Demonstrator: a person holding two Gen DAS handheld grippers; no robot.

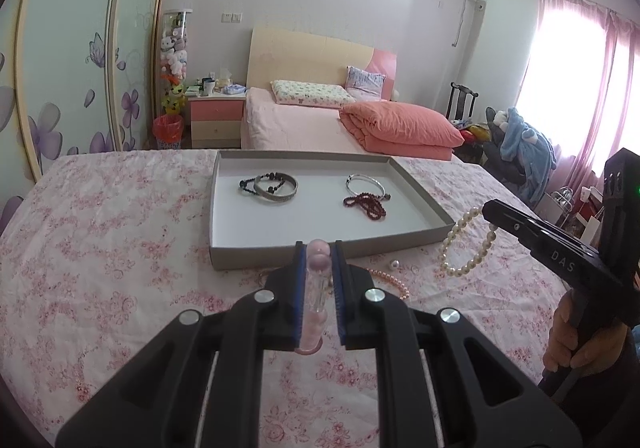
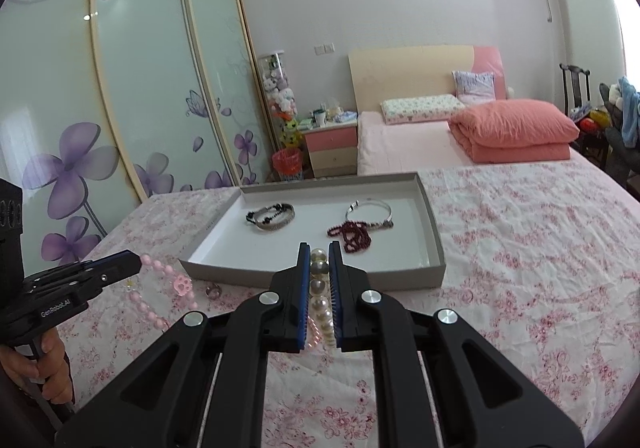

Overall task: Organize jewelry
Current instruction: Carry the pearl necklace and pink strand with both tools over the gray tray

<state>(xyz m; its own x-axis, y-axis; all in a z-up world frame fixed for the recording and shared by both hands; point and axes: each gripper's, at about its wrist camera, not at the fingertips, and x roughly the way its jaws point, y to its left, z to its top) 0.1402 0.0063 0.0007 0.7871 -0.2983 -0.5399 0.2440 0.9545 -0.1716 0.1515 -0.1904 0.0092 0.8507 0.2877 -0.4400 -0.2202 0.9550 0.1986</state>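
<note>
Your left gripper (image 1: 318, 248) is clamped narrow on a pink bead bracelet (image 2: 168, 276), lifted off the bedspread (image 1: 100, 248). Your right gripper (image 2: 319, 248) is clamped narrow on a pearl bracelet (image 1: 468, 244), which hangs just right of the tray (image 1: 320, 252). The tray holds four bracelets in two pairs.

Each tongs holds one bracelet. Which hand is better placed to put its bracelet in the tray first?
Probably the right. The right tongs, shut on the white pearl bracelet, sit close over the tray's near wall. The left tongs, holding the pink bead bracelet, hang beside the tray's corner.
</note>
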